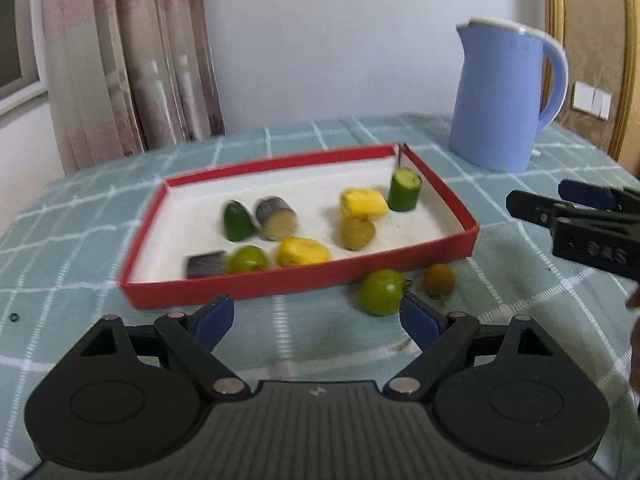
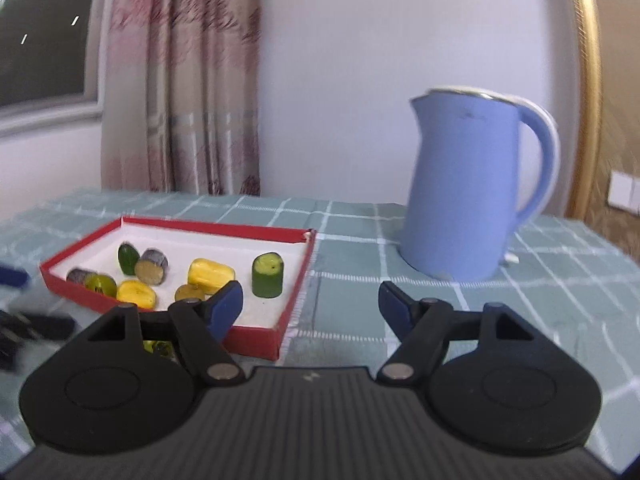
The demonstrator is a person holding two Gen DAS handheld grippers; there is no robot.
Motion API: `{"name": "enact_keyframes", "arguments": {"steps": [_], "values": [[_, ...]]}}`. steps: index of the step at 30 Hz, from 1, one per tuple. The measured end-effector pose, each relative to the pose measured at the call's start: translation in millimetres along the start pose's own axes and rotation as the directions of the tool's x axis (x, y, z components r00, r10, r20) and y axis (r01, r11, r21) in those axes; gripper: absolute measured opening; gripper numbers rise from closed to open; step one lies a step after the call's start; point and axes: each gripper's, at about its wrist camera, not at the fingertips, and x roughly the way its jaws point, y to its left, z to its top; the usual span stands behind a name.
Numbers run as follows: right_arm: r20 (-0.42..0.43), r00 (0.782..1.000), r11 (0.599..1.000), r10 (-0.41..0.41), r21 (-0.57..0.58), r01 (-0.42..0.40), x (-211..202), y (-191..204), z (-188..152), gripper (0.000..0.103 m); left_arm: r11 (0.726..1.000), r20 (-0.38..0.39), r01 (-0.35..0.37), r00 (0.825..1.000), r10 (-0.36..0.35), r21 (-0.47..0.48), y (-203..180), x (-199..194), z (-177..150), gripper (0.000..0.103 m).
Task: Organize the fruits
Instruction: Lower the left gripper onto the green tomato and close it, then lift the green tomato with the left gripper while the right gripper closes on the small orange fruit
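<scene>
**Two fruits outside the box, both nearest the left gripper**

Two fruits lie on the checked tablecloth (image 1: 520, 280), just outside the near wall of the red box (image 1: 300, 284), and they are what the next move likely depends on. Largest of the task's things is that shallow, white-lined box, long side facing the left wrist camera; it holds eight pieces, among them two yellow chunks, an upright green cylinder (image 1: 405, 189) by the far right corner, grey-skinned slices and a brown fruit.

Next in size, the green tomato-like fruit (image 1: 382, 291) sits just ahead of the left gripper (image 1: 318, 320), a little right of its centre line and close to its right fingertip. It is round, smooth and glossy, with no long axis, so any closing direction should suit, though it may roll.

Smaller, the brown-orange fruit (image 1: 439, 279) rests just right of the green one, between both grippers.

The left gripper stands wide open and empty. The right gripper (image 2: 310, 306), also spread and empty, points toward the box's right corner and the blue kettle (image 2: 464, 188); the left is nearer the green fruit.
</scene>
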Motion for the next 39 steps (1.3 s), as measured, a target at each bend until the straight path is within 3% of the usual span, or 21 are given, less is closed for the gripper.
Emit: {"name": "enact_keyframes", "arguments": {"steps": [4,14,18,20,27,31,39], "values": [[-0.029,0.997,0.993,0.065,0.095,-0.062,4,-14,-12,0.073,1.0,-0.04,0.01,0.999,-0.011,-0.015,-19,21,5,0.09],[-0.01,0.999,0.995,0.031,0.097,-0.03,-1,-24,-14,0.077,0.998,-0.065,-0.047,0.997,0.044,-0.041,-32,39,9,0.09],[-0.01,0.999,0.994,0.038,0.105,-0.036,-2,-25,-14,0.077,0.997,-0.075,-0.06,0.996,0.056,-0.055,-30,43,8,0.084],[-0.009,0.999,0.993,0.039,0.109,-0.038,-3,-26,-14,0.077,0.996,-0.084,-0.057,0.995,0.052,-0.063,-29,47,7,0.074],[-0.017,0.999,0.994,0.041,0.106,-0.039,-2,-26,-14,0.077,0.995,-0.114,-0.014,0.993,0.002,-0.103,-25,59,6,0.056],[-0.024,0.999,0.995,0.042,0.095,-0.04,-1,-22,-14,0.077,0.993,-0.113,0.028,0.993,-0.041,-0.116,-25,59,9,0.034],[-0.037,0.998,0.996,0.048,0.073,-0.045,1,-18,-16,0.077,0.989,-0.101,0.048,0.993,-0.063,-0.142,-16,52,3,0.034]]}}
